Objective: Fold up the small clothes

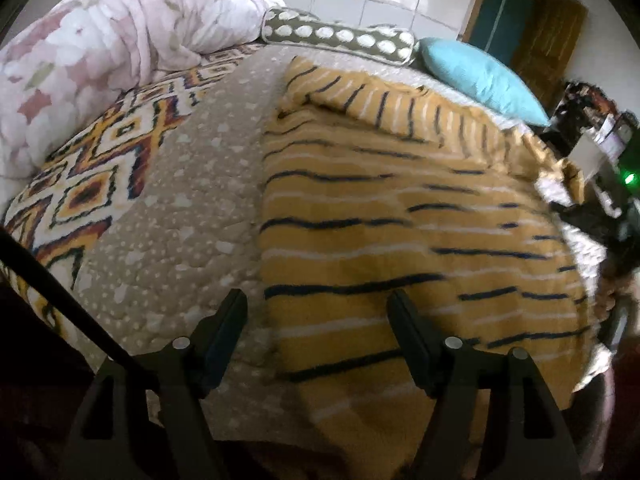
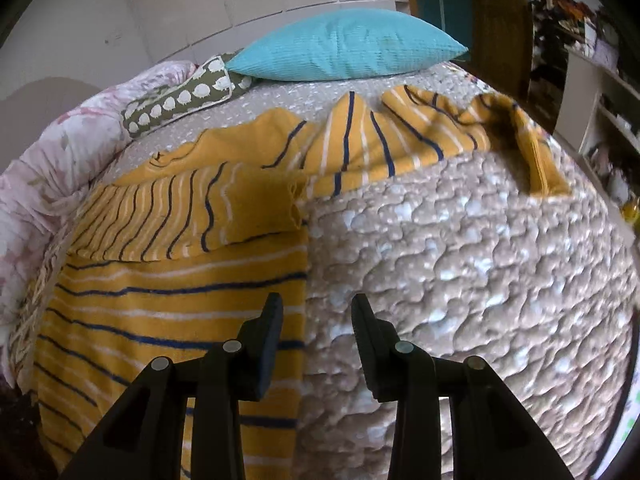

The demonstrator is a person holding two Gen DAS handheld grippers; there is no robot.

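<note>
Striped yellow top (image 1: 400, 220) is lying flat on the quilted bed cover (image 2: 460, 260), one sleeve folded across the chest, the other sleeve (image 2: 420, 132) trailing out toward the teal pillow (image 2: 344, 50). Both your grippers are hovering released, nothing between the fingers: left gripper (image 1: 318, 312) over the top's near left edge, right gripper (image 2: 316, 312) straddling its right side edge. Fabric is looking soft, light and limp, so it'll be drooping; I'd pinch edges or the cuff, not mid-panel.
</note>
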